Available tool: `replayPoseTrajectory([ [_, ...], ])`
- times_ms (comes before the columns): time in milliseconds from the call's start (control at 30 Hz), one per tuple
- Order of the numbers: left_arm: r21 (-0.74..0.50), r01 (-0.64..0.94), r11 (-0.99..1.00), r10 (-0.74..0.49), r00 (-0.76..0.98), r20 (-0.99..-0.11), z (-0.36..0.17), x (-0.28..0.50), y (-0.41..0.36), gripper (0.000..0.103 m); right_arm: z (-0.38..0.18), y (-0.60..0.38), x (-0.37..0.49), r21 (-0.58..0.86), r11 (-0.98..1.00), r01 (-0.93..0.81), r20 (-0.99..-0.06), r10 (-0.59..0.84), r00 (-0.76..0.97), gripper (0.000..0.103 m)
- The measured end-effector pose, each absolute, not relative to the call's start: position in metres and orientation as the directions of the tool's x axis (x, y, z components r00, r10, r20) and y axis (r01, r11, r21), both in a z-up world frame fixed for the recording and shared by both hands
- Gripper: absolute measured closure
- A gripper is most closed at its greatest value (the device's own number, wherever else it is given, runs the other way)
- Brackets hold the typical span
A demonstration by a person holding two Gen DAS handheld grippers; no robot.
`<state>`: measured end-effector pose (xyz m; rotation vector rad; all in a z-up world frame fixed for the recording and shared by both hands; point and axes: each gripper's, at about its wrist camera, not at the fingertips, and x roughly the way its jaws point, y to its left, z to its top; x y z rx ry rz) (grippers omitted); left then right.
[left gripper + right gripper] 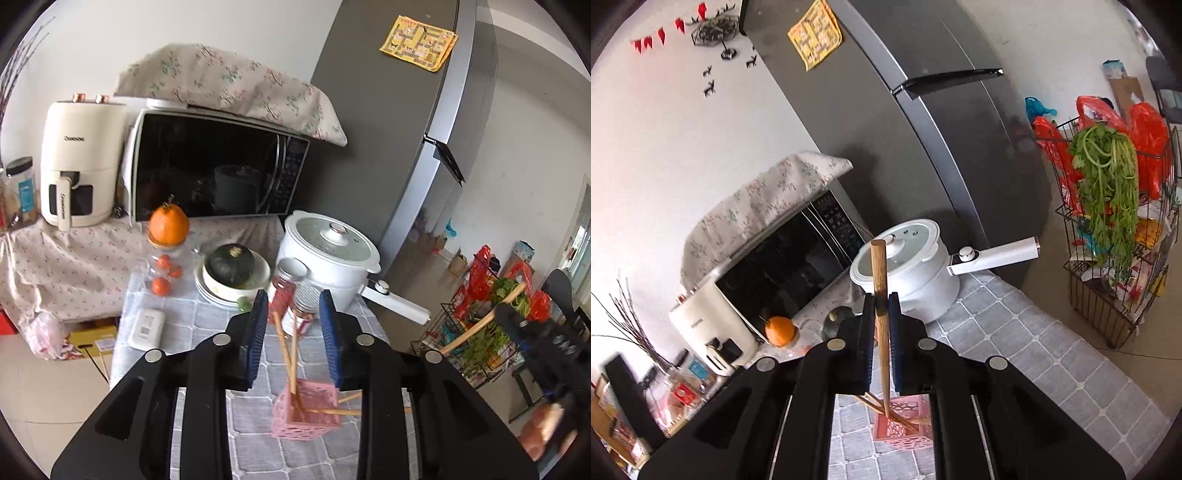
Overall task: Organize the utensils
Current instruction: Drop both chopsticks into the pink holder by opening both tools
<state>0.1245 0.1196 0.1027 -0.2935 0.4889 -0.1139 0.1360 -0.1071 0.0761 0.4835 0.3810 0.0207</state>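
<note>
The right gripper is closed on a wooden stick. The stick's long axis runs almost upright through the jaws, its lower end just above the pink basket at the bottom centre of the frame. I judge the coming move is to lower it straight down into the basket.

The left gripper stands partly open and holds nothing; two chopsticks rise between its blue pads without touching them. They lean in the same basket, and more sticks poke out to its right. The right gripper is nearer to the placing.
</note>
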Motion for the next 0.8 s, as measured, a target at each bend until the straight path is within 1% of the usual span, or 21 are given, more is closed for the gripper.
replayPoseTrajectory([
  [167,-0.33,0.02,0.944,-0.184,0.861,-0.474,0.096,0.131,0.131,0.075,0.055,-0.092,0.158,0.429,0.901,0.068,-0.374,0.109,0.921,0.095],
  [233,-0.333,0.02,0.943,-0.187,0.858,-0.478,0.094,0.132,0.132,0.074,0.047,-0.087,0.166,0.421,0.906,0.043,-0.366,0.127,0.922,0.092],
  [300,-0.335,0.019,0.942,-0.189,0.856,-0.482,0.094,0.131,0.133,0.072,0.041,-0.081,0.171,0.397,0.917,0.034,-0.38,0.13,0.916,0.091],
  [367,-0.335,0.021,0.942,-0.19,0.857,-0.48,0.096,0.13,0.134,0.07,0.038,-0.079,0.171,0.392,0.919,0.031,-0.386,0.134,0.913,0.079],
  [400,-0.334,0.023,0.942,-0.19,0.858,-0.476,0.098,0.128,0.134,0.067,0.039,-0.079,0.169,0.394,0.919,0.03,-0.385,0.135,0.913,0.065],
  [433,-0.334,0.025,0.942,-0.19,0.86,-0.474,0.099,0.126,0.134,0.065,0.042,-0.08,0.165,0.395,0.918,0.036,-0.379,0.128,0.916,0.059],
  [467,-0.334,0.025,0.942,-0.191,0.861,-0.472,0.1,0.125,0.134,0.06,0.046,-0.081,0.16,0.392,0.919,0.041,-0.371,0.117,0.921,0.058],
  [500,-0.335,0.029,0.942,-0.194,0.861,-0.47,0.101,0.123,0.133,0.059,0.049,-0.082,0.156,0.388,0.921,0.044,-0.366,0.11,0.924,0.056],
  [533,-0.331,0.033,0.943,-0.195,0.859,-0.472,0.101,0.12,0.13,0.058,0.054,-0.084,0.148,0.38,0.923,0.055,-0.361,0.094,0.928,0.047],
  [567,-0.325,0.038,0.945,-0.199,0.855,-0.478,0.101,0.118,0.127,0.058,0.057,-0.086,0.142,0.374,0.925,0.071,-0.36,0.074,0.93,0.042],
  [633,-0.312,0.048,0.949,-0.206,0.845,-0.494,0.099,0.115,0.12,0.054,0.062,-0.092,0.128,0.367,0.925,0.099,-0.35,0.039,0.936,0.02],
  [667,-0.308,0.054,0.95,-0.21,0.841,-0.499,0.098,0.114,0.118,0.047,0.064,-0.097,0.12,0.363,0.925,0.114,-0.347,0.021,0.938,0.016],
  [700,-0.306,0.057,0.95,-0.214,0.835,-0.507,0.095,0.11,0.114,0.043,0.065,-0.101,0.114,0.362,0.924,0.128,-0.348,0.007,0.938,0.011],
  [767,-0.321,0.057,0.945,-0.227,0.823,-0.52,0.085,0.101,0.108,0.024,0.067,-0.115,0.099,0.372,0.914,0.16,-0.36,-0.017,0.933,0.008],
  [800,-0.325,0.062,0.944,-0.237,0.813,-0.532,0.08,0.098,0.104,0.02,0.066,-0.124,0.091,0.383,0.908,0.173,-0.371,-0.021,0.928,0.007],
])
